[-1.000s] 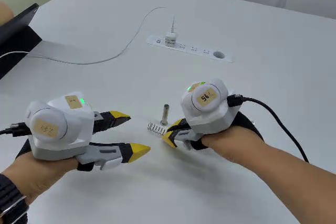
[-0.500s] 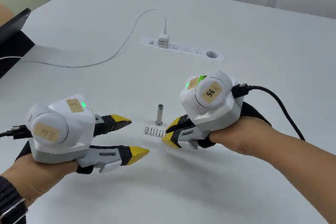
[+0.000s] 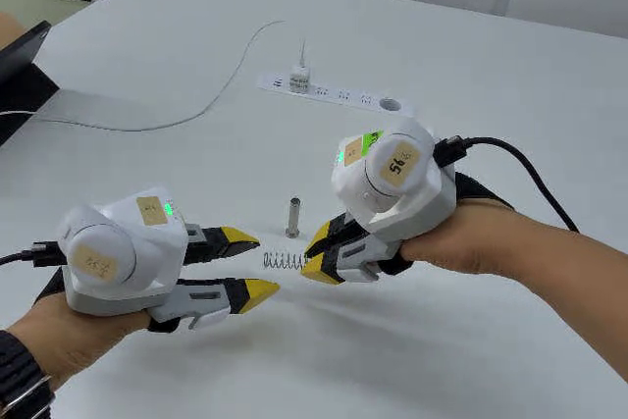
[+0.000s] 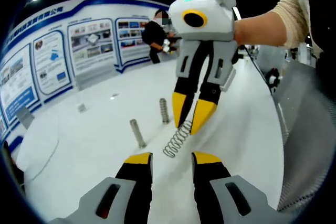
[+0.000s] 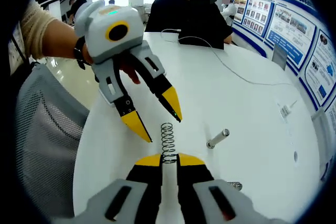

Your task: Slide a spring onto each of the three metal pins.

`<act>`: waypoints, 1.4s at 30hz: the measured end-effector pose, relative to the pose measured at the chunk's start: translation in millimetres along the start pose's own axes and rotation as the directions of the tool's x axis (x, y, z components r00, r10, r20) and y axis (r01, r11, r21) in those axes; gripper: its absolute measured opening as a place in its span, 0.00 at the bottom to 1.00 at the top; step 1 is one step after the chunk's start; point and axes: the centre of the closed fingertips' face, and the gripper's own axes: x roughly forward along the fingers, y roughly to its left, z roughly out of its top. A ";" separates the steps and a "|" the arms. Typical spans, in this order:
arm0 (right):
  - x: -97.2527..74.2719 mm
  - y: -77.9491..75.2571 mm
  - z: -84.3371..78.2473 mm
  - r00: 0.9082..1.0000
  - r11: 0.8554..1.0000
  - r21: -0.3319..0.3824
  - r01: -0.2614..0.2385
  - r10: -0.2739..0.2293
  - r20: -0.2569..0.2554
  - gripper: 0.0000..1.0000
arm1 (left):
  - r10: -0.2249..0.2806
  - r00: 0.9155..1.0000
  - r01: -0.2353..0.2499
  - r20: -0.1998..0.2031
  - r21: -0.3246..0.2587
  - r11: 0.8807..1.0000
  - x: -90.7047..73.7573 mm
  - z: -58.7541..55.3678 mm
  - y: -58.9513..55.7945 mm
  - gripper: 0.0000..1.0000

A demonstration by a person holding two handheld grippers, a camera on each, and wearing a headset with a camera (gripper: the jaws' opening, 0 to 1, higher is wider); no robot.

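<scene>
My right gripper (image 3: 314,267) is shut on one end of a loose wire spring (image 3: 285,261), which sticks out level toward the left gripper. In the right gripper view the spring (image 5: 167,140) rises from between the closed tips (image 5: 169,160). The left gripper (image 3: 253,264) is open, its yellow tips just short of the spring's free end (image 4: 177,140). A bare metal pin (image 3: 292,217) stands upright on the white table just behind the spring. In the left gripper view a second pin (image 4: 164,110), with a spring on it, stands behind the bare pin (image 4: 137,132).
A white power strip (image 3: 334,95) with a plugged-in adapter and a cable lies farther back on the table (image 3: 491,66). A dark flat object (image 3: 20,66) sits at the left edge. A mesh chair (image 5: 42,145) and a seated person (image 5: 194,14) are beyond the table.
The right gripper has risen off the table with the spring, which now points at the left gripper. The left gripper has moved a little closer to the spring.
</scene>
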 end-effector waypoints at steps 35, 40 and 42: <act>-18.5 8.3 15.7 0.999 0.998 -0.048 -0.046 0.046 -0.008 0.11 | -0.026 1.000 0.025 0.011 0.067 0.997 7.0 4.5 -8.0 0.11; -23.5 7.5 27.1 0.999 0.998 -0.044 -0.038 0.040 0.031 0.11 | -0.024 1.000 0.023 0.017 0.062 0.998 6.9 6.7 -8.6 0.11; -23.9 7.4 29.6 0.999 0.998 -0.044 -0.034 0.036 0.039 0.11 | -0.021 1.000 0.020 0.020 0.058 0.998 6.9 7.7 -8.5 0.11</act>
